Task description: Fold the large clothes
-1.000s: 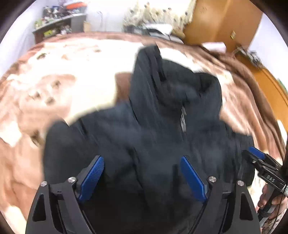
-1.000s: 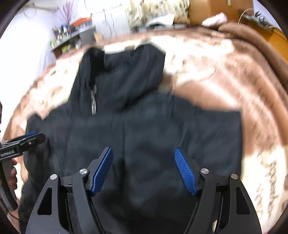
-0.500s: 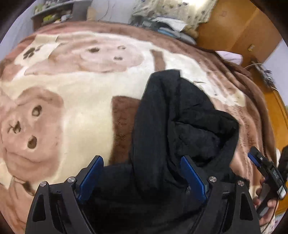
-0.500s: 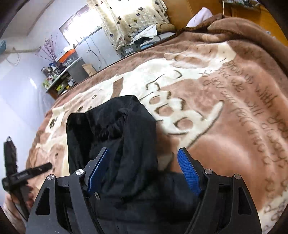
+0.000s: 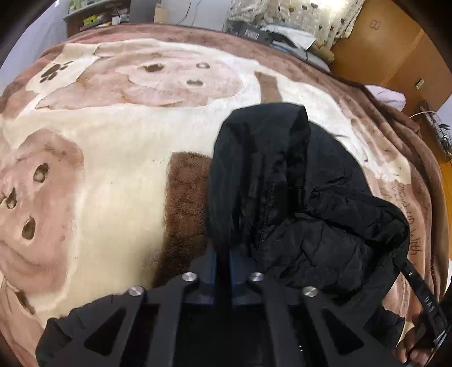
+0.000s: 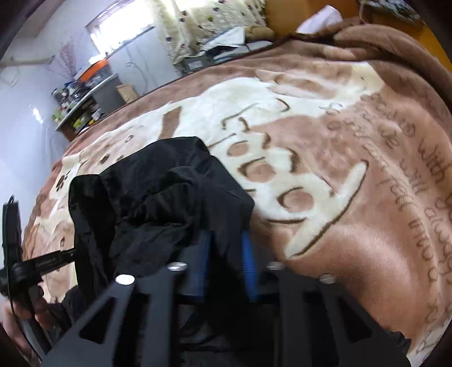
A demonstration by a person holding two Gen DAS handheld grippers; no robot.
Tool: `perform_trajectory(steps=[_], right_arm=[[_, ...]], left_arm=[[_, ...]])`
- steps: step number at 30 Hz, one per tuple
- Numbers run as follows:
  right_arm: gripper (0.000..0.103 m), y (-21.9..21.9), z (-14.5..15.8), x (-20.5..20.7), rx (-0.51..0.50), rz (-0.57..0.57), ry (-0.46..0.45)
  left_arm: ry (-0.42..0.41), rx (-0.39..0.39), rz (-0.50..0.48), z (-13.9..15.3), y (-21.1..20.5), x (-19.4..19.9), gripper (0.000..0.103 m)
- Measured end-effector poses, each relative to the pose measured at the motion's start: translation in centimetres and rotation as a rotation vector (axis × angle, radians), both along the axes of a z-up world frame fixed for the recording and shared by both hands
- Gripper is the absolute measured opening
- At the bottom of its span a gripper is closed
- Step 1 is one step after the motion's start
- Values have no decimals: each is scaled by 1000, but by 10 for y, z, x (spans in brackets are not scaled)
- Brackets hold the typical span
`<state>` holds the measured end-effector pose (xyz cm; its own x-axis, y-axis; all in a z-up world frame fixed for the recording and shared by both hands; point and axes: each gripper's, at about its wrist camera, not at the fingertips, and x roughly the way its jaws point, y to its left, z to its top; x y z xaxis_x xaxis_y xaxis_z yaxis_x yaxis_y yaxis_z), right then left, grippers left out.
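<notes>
- A black jacket (image 5: 282,183) lay bunched on a bed, over a brown-and-cream bear-print blanket (image 5: 113,158).
- The left tongs (image 5: 223,271) were clamped on a fold of the jacket, blue pads pressed against the cloth.
- The right tongs (image 6: 224,254) were likewise closed on a band of the jacket's fabric.
- A cluttered shelf (image 6: 82,104) and a patterned curtain (image 6: 203,25) stood beyond the bed.

Home bedroom: bed under plush bear-print blanket (image 5: 118,175), heart-print curtain (image 6: 209,25) at window, cluttered shelf (image 6: 82,104), wooden wardrobe (image 5: 389,56).
</notes>
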<state>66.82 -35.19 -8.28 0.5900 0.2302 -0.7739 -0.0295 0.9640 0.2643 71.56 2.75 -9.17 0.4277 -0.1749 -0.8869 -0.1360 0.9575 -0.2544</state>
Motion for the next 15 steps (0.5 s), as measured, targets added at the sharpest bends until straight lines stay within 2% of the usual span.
perform_trajectory(steps=[2,7,15], right_arm=[[7,6,6,-9,-48,25,-38],[2,13,23,-54,-165,82,-168],[2,4,25,-129,-281,127,-257]], left_arm=[[-44,2,-6,10,0,-11,2],[-131,-6,-32,33,13,-53,2],[-172,-180,19,33,52,-127,2]])
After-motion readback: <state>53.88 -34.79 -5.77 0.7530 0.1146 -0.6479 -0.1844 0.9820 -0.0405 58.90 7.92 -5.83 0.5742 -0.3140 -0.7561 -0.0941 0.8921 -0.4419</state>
